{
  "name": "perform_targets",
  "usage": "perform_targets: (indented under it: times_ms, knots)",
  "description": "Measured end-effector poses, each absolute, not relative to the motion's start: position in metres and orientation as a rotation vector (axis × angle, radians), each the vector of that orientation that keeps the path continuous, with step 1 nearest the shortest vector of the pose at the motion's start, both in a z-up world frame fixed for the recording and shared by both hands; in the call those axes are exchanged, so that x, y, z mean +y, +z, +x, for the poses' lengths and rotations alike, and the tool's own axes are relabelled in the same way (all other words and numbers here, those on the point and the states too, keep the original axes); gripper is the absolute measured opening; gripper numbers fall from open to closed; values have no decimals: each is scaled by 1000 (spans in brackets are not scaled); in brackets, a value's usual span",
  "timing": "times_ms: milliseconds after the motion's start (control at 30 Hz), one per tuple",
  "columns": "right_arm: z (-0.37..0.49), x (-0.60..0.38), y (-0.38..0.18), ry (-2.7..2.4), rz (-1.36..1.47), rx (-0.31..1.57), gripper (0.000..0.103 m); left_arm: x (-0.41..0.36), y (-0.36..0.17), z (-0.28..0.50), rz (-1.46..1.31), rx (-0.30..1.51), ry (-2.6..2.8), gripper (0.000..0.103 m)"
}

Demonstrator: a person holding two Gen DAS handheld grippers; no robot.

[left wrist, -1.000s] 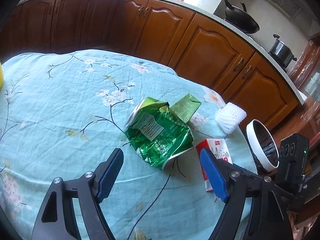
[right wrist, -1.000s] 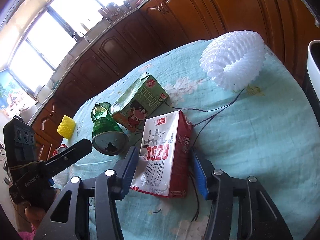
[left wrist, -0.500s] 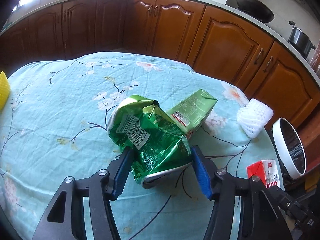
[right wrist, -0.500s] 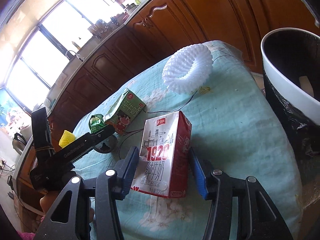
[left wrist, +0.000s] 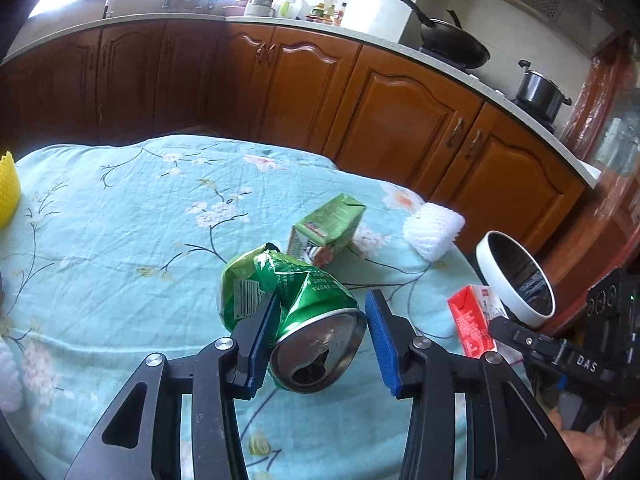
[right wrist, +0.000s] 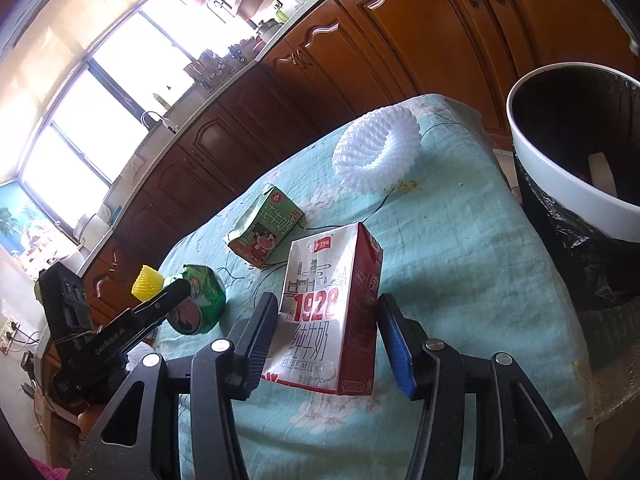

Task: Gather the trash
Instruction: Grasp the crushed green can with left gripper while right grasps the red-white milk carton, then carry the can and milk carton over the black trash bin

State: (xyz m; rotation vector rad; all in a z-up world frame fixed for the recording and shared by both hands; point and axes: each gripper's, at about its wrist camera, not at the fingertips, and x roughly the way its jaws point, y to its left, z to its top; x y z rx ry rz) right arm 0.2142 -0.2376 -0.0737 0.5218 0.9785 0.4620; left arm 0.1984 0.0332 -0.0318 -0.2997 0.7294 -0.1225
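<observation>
A crushed green can (left wrist: 304,300) lies on the floral teal tablecloth (left wrist: 120,240). My left gripper (left wrist: 320,336) has its jaws closing on the can; both blue pads touch its sides. In the right wrist view the can (right wrist: 200,300) shows behind the left gripper's finger. My right gripper (right wrist: 328,340) is shut on a red and white milk carton (right wrist: 332,312), held upright just above the cloth. This carton (left wrist: 472,320) also shows at the right of the left wrist view. A white-rimmed bin (right wrist: 560,184) with a black liner stands off the table's right edge.
A green milk carton (left wrist: 328,228) lies beyond the can, and a white foam net (left wrist: 432,232) lies near the table edge by the bin (left wrist: 486,264). A yellow foam net (left wrist: 8,188) sits at the far left. Brown cabinets run behind the table.
My left gripper moved forward around the green can and its jaws narrowed onto it. My right gripper carried the red carton toward the bin, which now looms larger at the right.
</observation>
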Motion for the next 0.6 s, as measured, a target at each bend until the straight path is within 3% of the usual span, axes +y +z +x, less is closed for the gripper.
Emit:
perform_targets:
  times_ms: [600]
  knots:
    - [191,-308,-64,331,559,913,52,-52,-16,196,-164,719,-358,43]
